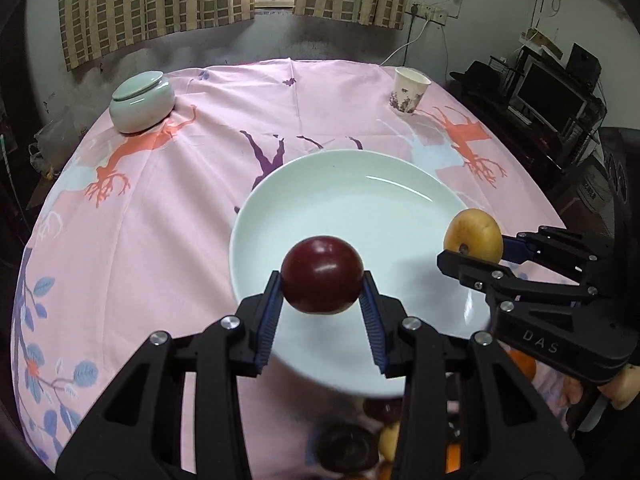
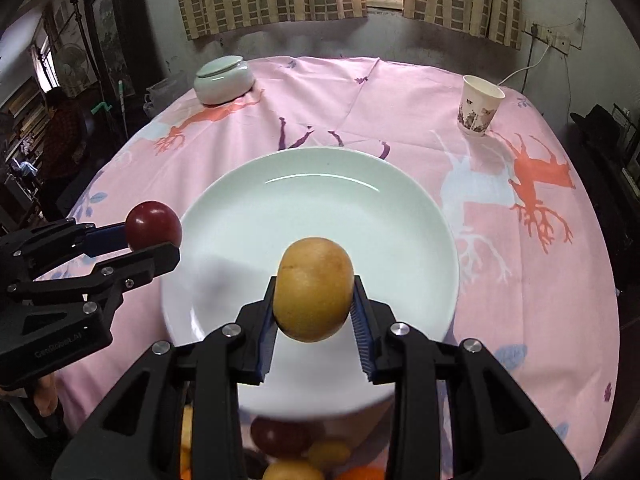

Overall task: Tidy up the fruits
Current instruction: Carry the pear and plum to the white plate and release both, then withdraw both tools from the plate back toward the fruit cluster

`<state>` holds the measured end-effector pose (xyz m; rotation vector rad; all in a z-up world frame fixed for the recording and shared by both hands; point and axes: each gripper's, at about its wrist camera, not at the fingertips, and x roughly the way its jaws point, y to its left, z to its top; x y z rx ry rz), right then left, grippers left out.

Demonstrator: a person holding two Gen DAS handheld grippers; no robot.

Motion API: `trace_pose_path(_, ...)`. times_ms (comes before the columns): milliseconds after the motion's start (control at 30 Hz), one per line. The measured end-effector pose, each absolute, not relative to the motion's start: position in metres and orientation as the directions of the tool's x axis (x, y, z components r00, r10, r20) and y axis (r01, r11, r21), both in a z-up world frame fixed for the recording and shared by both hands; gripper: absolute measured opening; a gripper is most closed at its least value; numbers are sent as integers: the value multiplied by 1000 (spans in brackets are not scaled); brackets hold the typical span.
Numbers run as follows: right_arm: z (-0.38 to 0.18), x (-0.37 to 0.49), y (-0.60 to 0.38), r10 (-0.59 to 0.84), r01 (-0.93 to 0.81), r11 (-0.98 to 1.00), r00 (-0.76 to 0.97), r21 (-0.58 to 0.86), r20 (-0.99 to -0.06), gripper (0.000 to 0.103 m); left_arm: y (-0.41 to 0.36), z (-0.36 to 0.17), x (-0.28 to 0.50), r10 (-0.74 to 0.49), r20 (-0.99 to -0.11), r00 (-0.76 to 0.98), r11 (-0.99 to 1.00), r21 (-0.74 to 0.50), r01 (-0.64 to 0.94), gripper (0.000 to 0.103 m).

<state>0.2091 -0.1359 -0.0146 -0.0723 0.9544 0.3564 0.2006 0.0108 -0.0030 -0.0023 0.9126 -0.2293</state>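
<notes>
Lidded ceramic jar, pale celadon glaze, squat & round, sits far left on the pink printed tablecloth (soft cotton look, creased, deer & leaf motifs). Left gripper: black plastic linkage w/ ribbed blue pads, pinching a dark red plum — smooth, glossy, round. Plum sits right btwn the fingertips, pads pressed on both its sides, held in the air over the near-left part of the plate. Plate: big shallow round dish, glossy pale green-white, nothing on it, centre of table. Right gripper, same build, pinching a yellow plum — matte, egg-shaped, brownish blush, stem dimple showing in left view. It's clamped btwn the blue pads, over the plate's near edge. The 2 grippers are side by side, apart. Paper cup, white w/ printed band, upright, far right. Below the plate's near rim, blurred: more fruit, red, yellow & orange, partly hidden by the gripper bodies.
</notes>
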Motion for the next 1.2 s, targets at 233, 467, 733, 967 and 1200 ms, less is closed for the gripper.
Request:
trace_pose_path(233,-52,281,-129,228,-321,943,442,84,-868,34,0,-42,279,-213,-846,488,972,-134,191,40)
trace_pose_path(467,-56,298,-132,194,-316,948,473,40,-859,39,-6,-53,302,-211,-855,473,972,-134,192,49)
trace_pose_path(733,9,244,-161,181,-273,962,606,11,-775,83,24,16,235,-208,-752,625,978,-151,144,94)
trace_pose_path(967,20,123,-192,30,-162,978,729,-129,-684,102,43,12,116,-137,-711,690,990,-78,117,101)
trace_pose_path(1200,-14,27,-219,126,-160,987,650,27,-749,102,63,-35,37,-101,-743,662,995,-91,51,101)
